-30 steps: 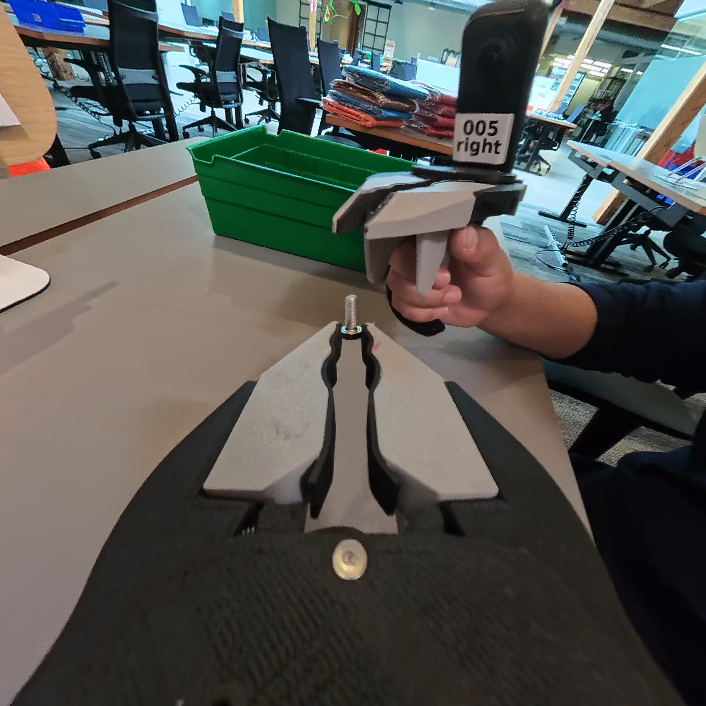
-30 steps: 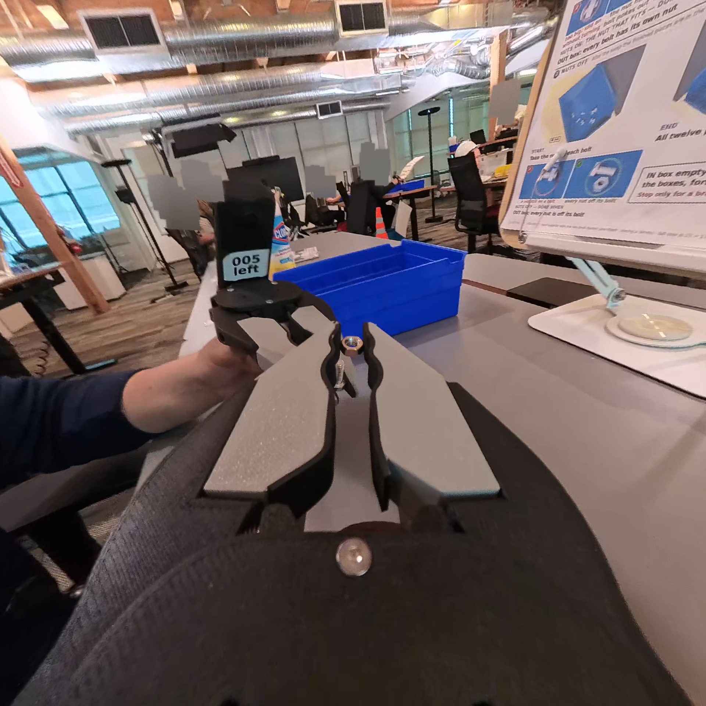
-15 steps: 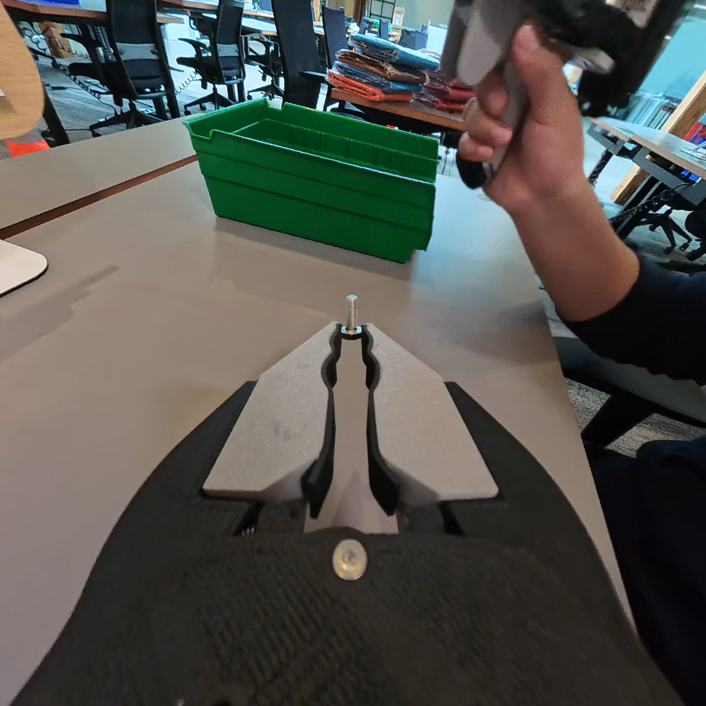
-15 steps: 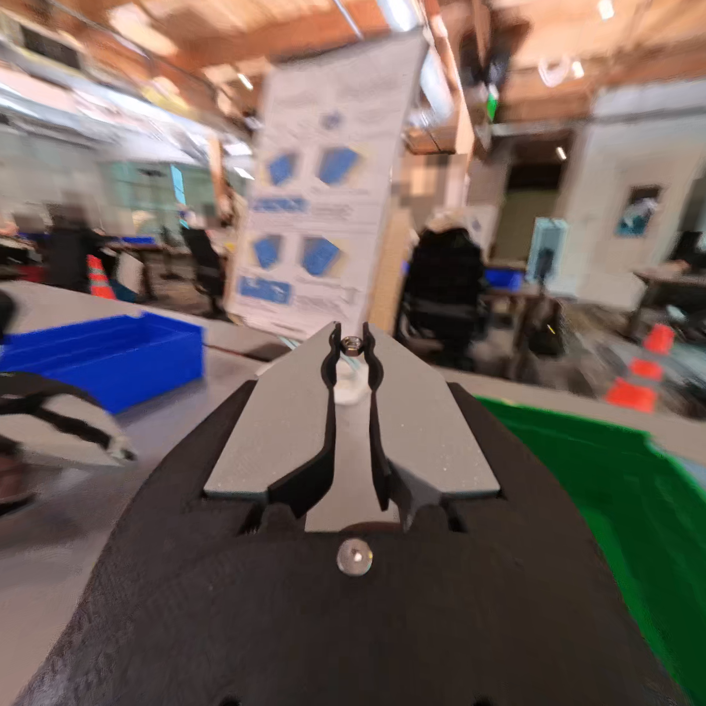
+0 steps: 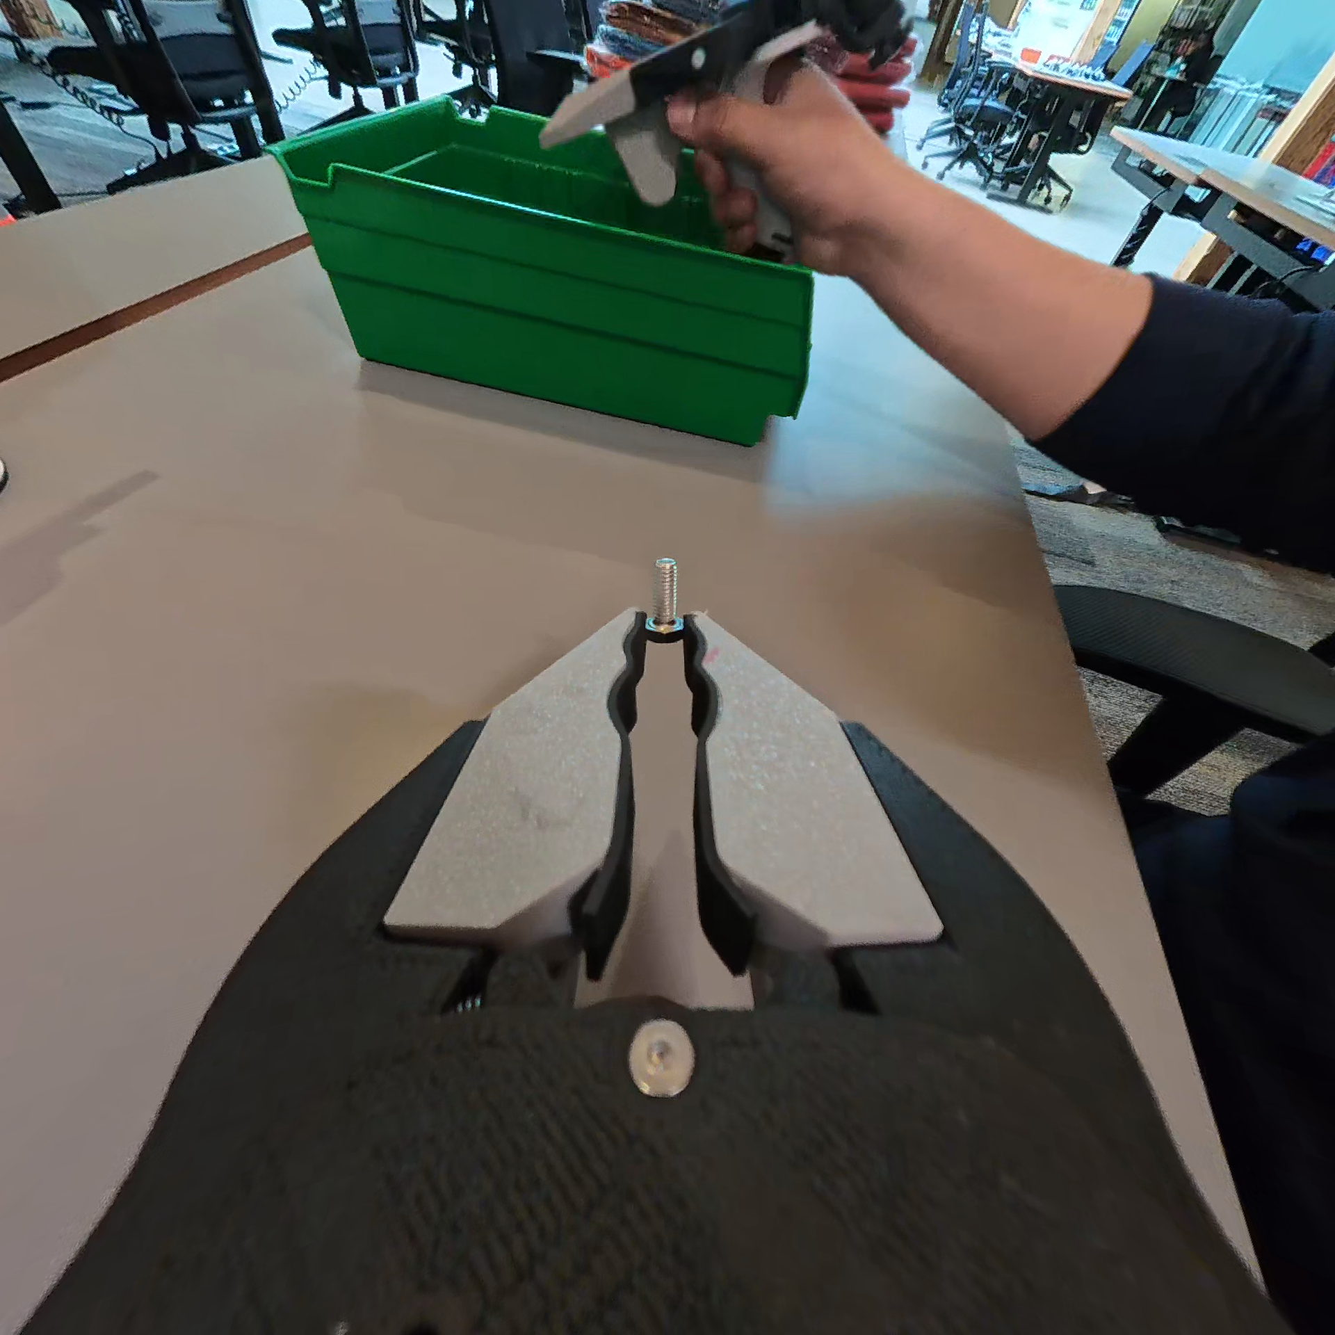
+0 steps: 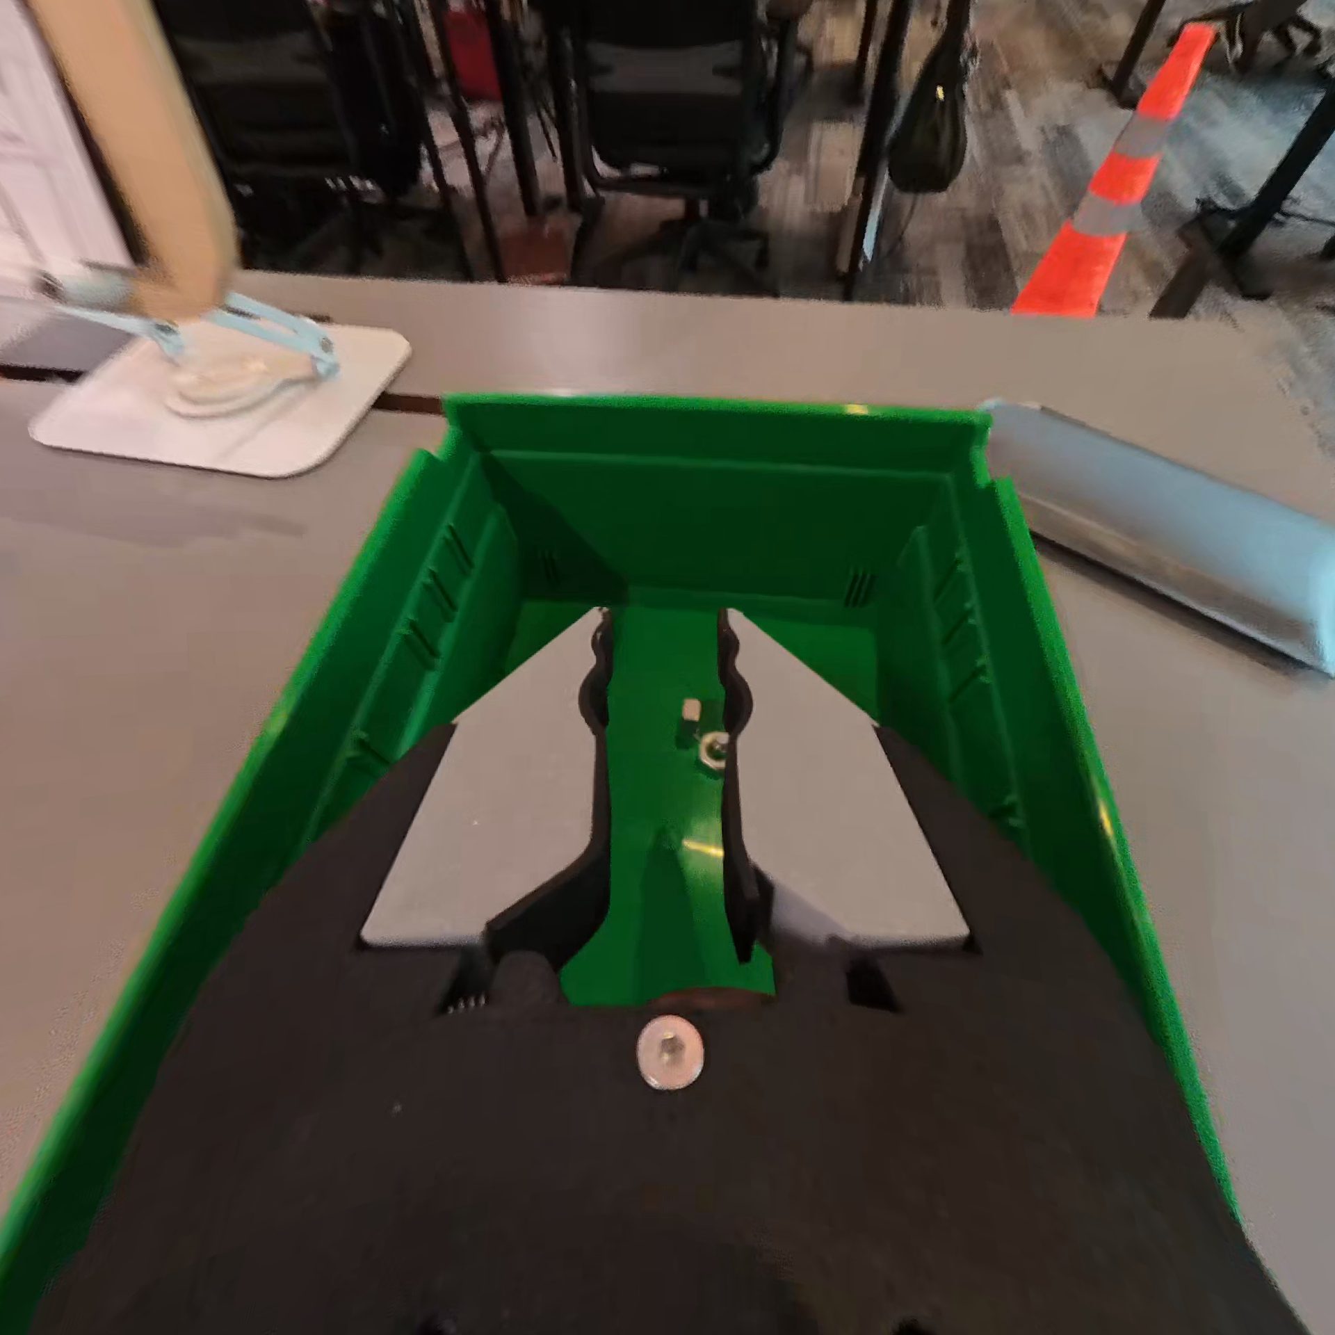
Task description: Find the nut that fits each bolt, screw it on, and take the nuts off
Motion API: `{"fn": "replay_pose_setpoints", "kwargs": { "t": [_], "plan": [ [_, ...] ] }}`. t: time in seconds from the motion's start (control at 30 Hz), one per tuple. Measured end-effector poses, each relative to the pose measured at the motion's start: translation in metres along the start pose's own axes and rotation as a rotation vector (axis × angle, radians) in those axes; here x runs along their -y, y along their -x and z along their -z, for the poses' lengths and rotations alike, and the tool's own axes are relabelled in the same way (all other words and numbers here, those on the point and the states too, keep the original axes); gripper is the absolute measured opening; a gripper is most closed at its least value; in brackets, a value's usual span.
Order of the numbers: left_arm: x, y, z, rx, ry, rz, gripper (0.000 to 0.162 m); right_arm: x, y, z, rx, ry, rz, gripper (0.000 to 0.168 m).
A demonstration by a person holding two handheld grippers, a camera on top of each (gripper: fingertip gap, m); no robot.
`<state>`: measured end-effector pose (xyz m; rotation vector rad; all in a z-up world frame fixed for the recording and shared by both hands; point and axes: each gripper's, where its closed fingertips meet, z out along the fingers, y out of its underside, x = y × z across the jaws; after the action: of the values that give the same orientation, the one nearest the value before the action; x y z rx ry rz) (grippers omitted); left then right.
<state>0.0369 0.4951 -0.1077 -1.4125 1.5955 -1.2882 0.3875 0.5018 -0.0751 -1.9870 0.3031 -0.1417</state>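
Observation:
My left gripper [image 5: 664,627] is shut on the head end of a small silver bolt [image 5: 665,586], whose threaded shaft stands upright just above the grey table [image 5: 289,578]. My right gripper [image 6: 661,621] is open and points down into the green bin [image 6: 722,498]. Two small silver nuts [image 6: 711,751] show between its fingers against the bin floor; I cannot tell whether the smaller one [image 6: 691,709] lies there or is in the air. In the left wrist view the right gripper [image 5: 578,119] hangs over the green bin [image 5: 563,318], held by a hand.
A white stand base [image 6: 217,404] sits left of the bin. A silver-grey roll [image 6: 1156,549] lies at its right. An orange cone [image 6: 1105,195] and office chairs stand beyond the table. The table's right edge [image 5: 1069,686] is close to the bolt. The tips of one gripper are about 35 cm away from the tips of the other. My right gripper's tips are some 25 cm from the silver-grey roll [image 6: 1156,549].
My right gripper swung away from the bolt with a nut in its tips, moved over the green bin and opened; the nut has left its jaws. My left gripper kept its hold on the bolt.

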Motion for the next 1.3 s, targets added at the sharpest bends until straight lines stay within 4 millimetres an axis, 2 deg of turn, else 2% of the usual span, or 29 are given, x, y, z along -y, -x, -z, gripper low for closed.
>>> {"fn": "replay_pose_setpoints", "kwargs": {
  "t": [0.07,0.13,0.2,0.23,0.3,0.33,0.37,0.43,0.53,0.63,0.7,0.77,0.97,1.07,1.13,1.2,1.27,1.3],
  "plan": [
    [0.002,0.0,0.001,-0.004,-0.008,0.007,0.008,0.014,0.016,0.012,0.035,-0.048,0.018,0.028],
    [0.002,0.0,0.001,-0.005,-0.012,0.007,0.008,0.029,0.043,0.033,0.088,-0.1,0.047,0.028],
    [0.003,-0.001,0.001,-0.003,-0.011,-0.001,0.008,0.046,0.093,0.063,0.204,-0.193,0.089,0.023],
    [0.003,-0.001,0.0,-0.002,-0.012,-0.003,0.008,0.05,0.129,0.08,0.304,-0.231,0.11,0.019],
    [0.004,-0.004,-0.001,-0.008,-0.014,-0.006,0.008,0.035,0.21,0.106,0.565,-0.213,0.168,0.013],
    [0.005,-0.005,-0.001,-0.011,-0.016,-0.009,0.008,0.018,0.244,0.112,0.665,-0.154,0.19,0.014],
    [0.005,-0.006,-0.002,-0.012,-0.016,-0.015,0.008,0.0,0.27,0.112,0.716,-0.088,0.198,0.017],
    [0.004,-0.008,-0.004,-0.012,-0.01,-0.027,0.008,-0.029,0.305,0.103,0.751,-0.023,0.192,0.019],
    [0.001,-0.009,-0.005,-0.007,0.004,-0.039,0.008,-0.052,0.332,0.09,0.794,0.019,0.145,0.019],
    [0.002,-0.007,-0.005,0.01,0.001,-0.054,0.008,-0.062,0.345,0.083,0.835,0.058,0.086,0.021],
    [0.004,-0.008,-0.004,0.009,-0.01,-0.059,0.008,-0.064,0.342,0.075,0.793,0.053,0.098,0.018],
    [0.003,-0.006,-0.004,0.025,-0.001,-0.064,0.008,-0.065,0.345,0.076,0.808,0.039,0.107,0.003],
    [0.0,-0.007,-0.006,0.028,0.019,-0.062,0.008,-0.067,0.345,0.076,0.813,0.013,0.087,0.003],
    [0.001,-0.008,-0.006,0.02,0.006,-0.055,0.008,-0.061,0.338,0.08,0.786,-0.026,0.092,0.002],
    [0.001,-0.004,-0.005,0.039,0.005,-0.059,0.011,-0.049,0.326,0.088,0.759,-0.069,0.09,0.002],
    [0.0,-0.001,-0.005,0.053,0.015,-0.065,0.011,-0.032,0.303,0.1,0.705,-0.128,0.096,0.003],
    [-0.002,0.0,-0.006,0.065,0.028,-0.074,0.011,-0.012,0.267,0.112,0.596,-0.191,0.128,0.002],
    [-0.004,-0.001,-0.007,0.065,0.037,-0.081,0.011,-0.003,0.242,0.117,0.518,-0.22,0.149,0.002]
  ]
}}
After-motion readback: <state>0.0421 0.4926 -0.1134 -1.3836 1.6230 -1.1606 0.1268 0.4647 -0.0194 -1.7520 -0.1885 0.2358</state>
